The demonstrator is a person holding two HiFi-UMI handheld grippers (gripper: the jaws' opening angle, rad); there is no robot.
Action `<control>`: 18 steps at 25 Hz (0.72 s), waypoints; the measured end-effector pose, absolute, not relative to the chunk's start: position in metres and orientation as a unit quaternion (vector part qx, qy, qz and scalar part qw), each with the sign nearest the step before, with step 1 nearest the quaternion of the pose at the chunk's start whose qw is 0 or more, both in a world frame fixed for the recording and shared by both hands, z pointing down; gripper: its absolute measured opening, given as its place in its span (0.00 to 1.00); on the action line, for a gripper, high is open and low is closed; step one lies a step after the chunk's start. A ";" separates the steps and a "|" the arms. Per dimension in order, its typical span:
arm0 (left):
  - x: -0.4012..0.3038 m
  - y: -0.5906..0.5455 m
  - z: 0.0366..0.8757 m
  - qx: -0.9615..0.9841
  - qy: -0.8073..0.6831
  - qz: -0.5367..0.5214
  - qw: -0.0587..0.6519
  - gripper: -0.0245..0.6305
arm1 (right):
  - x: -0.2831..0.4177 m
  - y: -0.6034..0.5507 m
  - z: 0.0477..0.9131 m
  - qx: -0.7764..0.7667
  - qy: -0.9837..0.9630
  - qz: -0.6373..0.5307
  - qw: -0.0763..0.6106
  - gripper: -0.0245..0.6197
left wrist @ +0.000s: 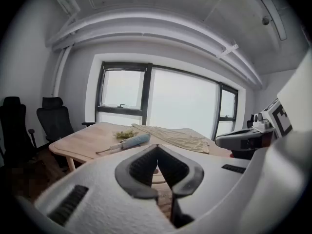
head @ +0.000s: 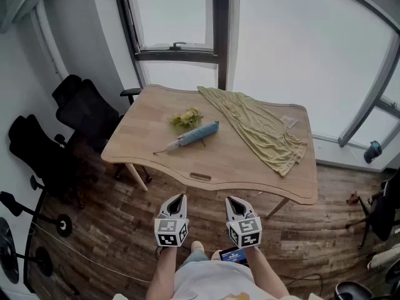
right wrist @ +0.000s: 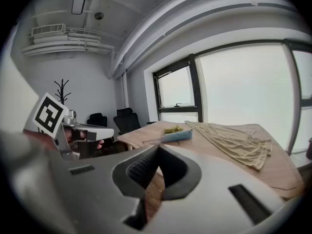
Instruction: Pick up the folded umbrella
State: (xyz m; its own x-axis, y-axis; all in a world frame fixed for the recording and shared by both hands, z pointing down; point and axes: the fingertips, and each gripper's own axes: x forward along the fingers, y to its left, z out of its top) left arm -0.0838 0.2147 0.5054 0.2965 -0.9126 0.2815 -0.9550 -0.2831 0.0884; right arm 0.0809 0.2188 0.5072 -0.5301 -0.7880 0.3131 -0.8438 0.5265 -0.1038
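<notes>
The folded umbrella (head: 197,135), pale blue with a thin light handle pointing left, lies near the middle of the wooden table (head: 206,167). The same umbrella (left wrist: 130,141) shows far ahead in the left gripper view, and the umbrella (right wrist: 176,136) lies just as distant in the right gripper view. My left gripper (head: 179,197) and right gripper (head: 230,200) hang side by side over the floor, short of the table's near edge. Both are well apart from the umbrella. The left gripper (left wrist: 157,146) has its tips together with nothing between them. The right gripper (right wrist: 158,146) looks the same.
A yellow-green cloth (head: 262,130) sprawls over the table's right half. A small leafy sprig (head: 186,117) lies just behind the umbrella. Black office chairs (head: 81,111) stand left of the table. Large windows (head: 181,17) run behind it. A coat stand (right wrist: 62,89) is at the far wall.
</notes>
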 end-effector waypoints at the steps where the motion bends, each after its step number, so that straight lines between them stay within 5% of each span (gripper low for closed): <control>1: -0.085 0.217 0.506 0.795 -0.588 0.088 0.121 0.07 | 0.080 0.221 0.506 0.469 -0.867 0.120 0.115 0.05; 18: -0.093 0.196 0.507 0.797 -0.587 0.064 0.126 0.07 | 0.076 0.196 0.517 0.465 -0.869 0.133 0.101 0.05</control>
State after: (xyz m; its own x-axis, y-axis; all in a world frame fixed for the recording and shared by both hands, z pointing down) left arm -0.0928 0.1961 0.5070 0.3026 -0.9197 0.2503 -0.9521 -0.2793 0.1249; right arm 0.0759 0.1958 0.5168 -0.5470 -0.7816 0.2997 -0.8354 0.5325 -0.1361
